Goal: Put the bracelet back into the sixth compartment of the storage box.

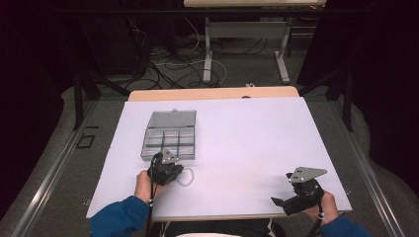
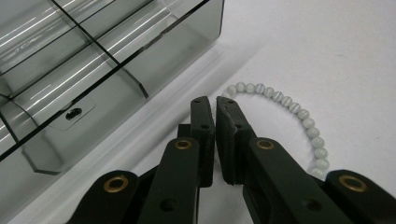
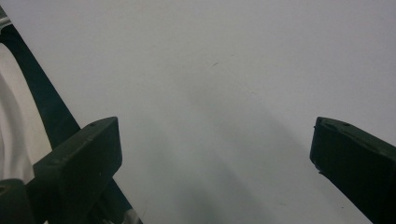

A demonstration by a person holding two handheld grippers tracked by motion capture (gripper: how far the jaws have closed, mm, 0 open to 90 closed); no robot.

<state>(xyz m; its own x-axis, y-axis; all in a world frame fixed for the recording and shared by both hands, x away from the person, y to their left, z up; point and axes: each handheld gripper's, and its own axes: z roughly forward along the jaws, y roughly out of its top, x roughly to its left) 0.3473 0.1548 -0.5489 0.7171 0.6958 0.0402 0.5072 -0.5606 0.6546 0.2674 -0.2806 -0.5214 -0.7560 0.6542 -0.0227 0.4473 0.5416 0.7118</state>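
The white worktop carries a clear compartment box with its lid open, near my left side. Just beside its front wall lies a white bead bracelet. My left tongs are clenched on the bracelet's end bead. My right tongs are released, spread over bare worktop.

text: none legible | labels: none | brands: none | numbers: none | signs: none
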